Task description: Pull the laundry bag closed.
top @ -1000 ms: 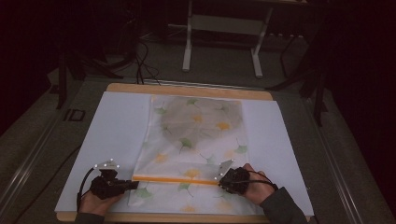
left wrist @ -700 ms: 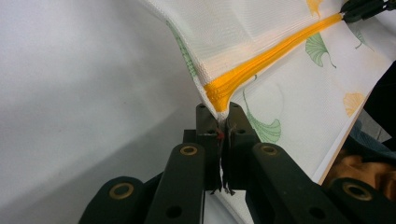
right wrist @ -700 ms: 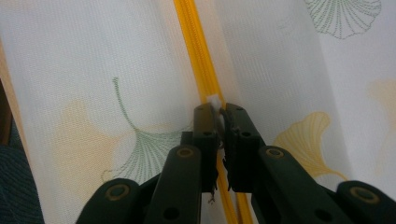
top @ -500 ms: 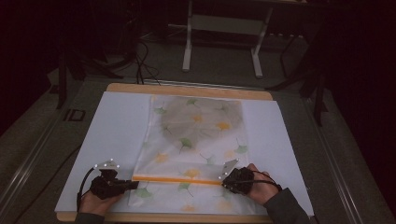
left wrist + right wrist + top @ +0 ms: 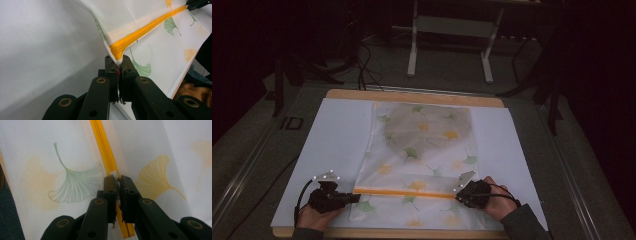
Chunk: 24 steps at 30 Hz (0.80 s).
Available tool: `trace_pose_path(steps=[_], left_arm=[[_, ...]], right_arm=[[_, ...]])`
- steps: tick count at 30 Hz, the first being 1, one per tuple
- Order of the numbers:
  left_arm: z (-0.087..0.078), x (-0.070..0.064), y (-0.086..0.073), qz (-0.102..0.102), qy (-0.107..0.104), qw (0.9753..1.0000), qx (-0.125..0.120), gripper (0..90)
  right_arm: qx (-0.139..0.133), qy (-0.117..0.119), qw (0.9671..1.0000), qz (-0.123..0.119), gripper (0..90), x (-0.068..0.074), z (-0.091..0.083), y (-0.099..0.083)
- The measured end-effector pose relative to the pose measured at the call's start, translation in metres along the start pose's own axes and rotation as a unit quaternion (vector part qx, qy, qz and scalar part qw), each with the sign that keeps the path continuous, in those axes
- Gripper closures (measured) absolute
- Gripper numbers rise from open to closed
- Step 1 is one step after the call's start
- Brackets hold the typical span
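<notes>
High view: your left tool (image 5: 353,198) and right tool (image 5: 459,196) each pinch an end of the orange hem (image 5: 404,192) on the cloth (image 5: 422,150), near the worktop's (image 5: 332,125) front edge. It looks thin, floppy and light, so keep hold of that thicker hem.

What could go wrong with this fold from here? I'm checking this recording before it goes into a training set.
The left gripper pinches only the very corner of the cloth at the orange band, so it may slip free under tension. The right gripper also grips just the thin band end. If the hands move unevenly, the fold could skew, or the cloth may drag off the white sheet.
</notes>
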<state>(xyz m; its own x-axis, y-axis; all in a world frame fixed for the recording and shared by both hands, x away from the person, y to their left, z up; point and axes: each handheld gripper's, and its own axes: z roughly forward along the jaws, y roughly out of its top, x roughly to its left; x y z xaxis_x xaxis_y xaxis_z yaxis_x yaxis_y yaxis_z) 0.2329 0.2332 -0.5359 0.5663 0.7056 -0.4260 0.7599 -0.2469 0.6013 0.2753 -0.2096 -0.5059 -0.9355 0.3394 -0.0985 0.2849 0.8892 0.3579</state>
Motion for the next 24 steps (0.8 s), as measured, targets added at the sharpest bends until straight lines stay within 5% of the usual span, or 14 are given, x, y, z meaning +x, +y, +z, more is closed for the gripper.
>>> trace_pose_path(steps=[24], left_arm=[[0.000,0.000,0.000,-0.001,0.001,1.0000,-0.002,87.1]], right_arm=[[0.002,-0.009,0.9996,0.025,84.5,-0.008,-0.009,-0.023]])
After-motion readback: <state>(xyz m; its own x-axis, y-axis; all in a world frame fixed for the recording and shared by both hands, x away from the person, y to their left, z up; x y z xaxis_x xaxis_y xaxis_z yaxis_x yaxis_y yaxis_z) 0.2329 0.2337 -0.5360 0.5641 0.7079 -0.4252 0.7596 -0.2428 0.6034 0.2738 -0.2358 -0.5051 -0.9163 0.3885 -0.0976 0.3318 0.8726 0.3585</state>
